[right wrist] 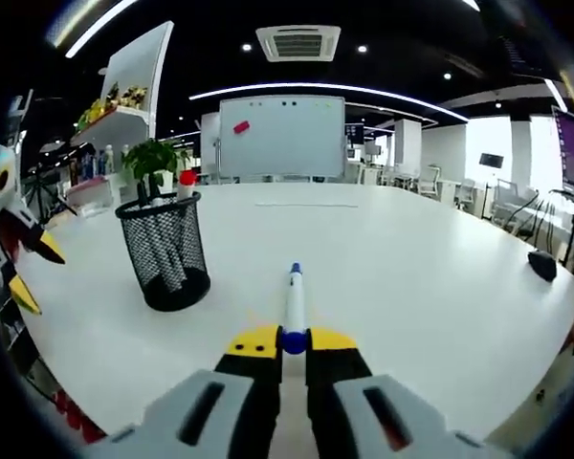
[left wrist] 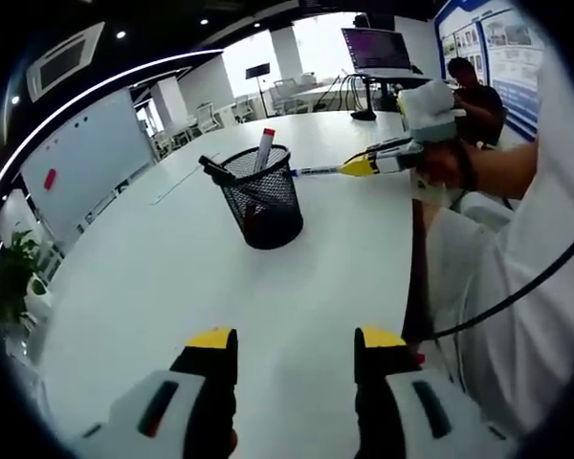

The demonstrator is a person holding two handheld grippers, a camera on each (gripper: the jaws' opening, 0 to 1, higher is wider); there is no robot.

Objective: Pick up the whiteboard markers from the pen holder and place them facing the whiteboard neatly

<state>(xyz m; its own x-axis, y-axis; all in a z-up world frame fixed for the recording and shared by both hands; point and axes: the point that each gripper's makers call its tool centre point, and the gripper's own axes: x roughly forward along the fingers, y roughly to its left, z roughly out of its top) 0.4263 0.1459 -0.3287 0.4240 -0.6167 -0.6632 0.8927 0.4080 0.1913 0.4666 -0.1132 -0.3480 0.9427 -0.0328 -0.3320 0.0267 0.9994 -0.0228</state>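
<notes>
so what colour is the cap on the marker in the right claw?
Blue cap on the marker, clearest in the right gripper view.

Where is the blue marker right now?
The blue marker is pinched in the right gripper, pointing out over the white table toward the whiteboard. The black mesh pen holder stands on its left in the right gripper view.

Big white table (right wrist: pixel 440 277) under my hands, glossy. Black mesh pen holder (right wrist: pixel 165 251) stands upright on it, markers poking out. Small dark object (right wrist: pixel 541 264) rests near the far right edge; can't identify.
</notes>
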